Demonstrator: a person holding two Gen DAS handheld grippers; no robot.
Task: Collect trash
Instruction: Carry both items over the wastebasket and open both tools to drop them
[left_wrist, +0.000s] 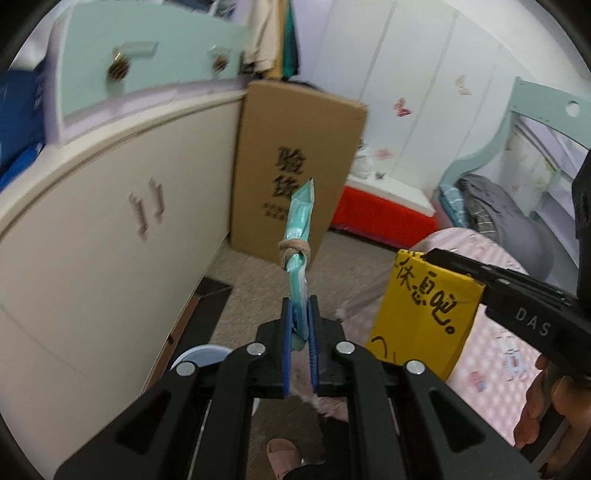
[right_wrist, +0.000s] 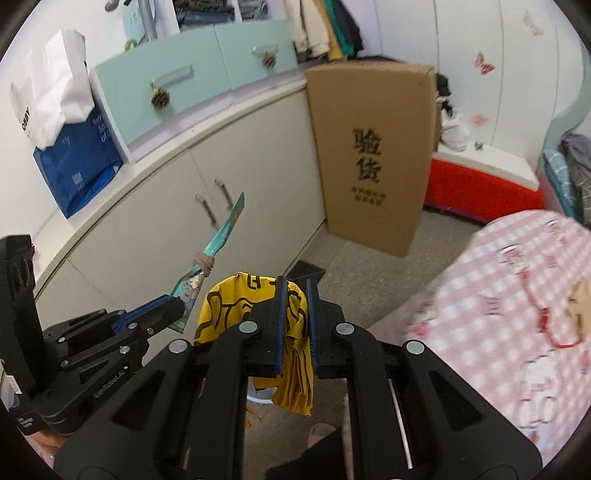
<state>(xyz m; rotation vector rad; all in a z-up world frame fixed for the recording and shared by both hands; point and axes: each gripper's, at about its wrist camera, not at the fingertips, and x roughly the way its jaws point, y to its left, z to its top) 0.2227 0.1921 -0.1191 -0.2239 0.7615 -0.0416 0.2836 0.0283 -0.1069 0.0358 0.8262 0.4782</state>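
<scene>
The teal wrapper (left_wrist: 300, 236) is a long flat packet with a tan band (left_wrist: 293, 248) knotted round its middle. Its lower end is pinched between the blue pads of the left gripper (left_wrist: 300, 314), whose jaws are closed tight on it, and it stands up in front of the tall cardboard box (left_wrist: 291, 170). The yellow wrapper (left_wrist: 424, 310), printed with black characters, is to the right of the teal one, between it and the pink checked bedcover (left_wrist: 491, 354). The right gripper (right_wrist: 294, 295) has its jaws nearly together, clamped on the yellow wrapper's upper edge, and the crumpled remainder hangs below the pads.

The cardboard box stands upright on the carpet, leaning at the end of a cream cabinet (right_wrist: 155, 221) with mint drawers (right_wrist: 192, 85) above it. A red and white box (right_wrist: 480, 184) sits right of the cardboard box. A white round rim (left_wrist: 199, 356) shows low beside the left gripper.
</scene>
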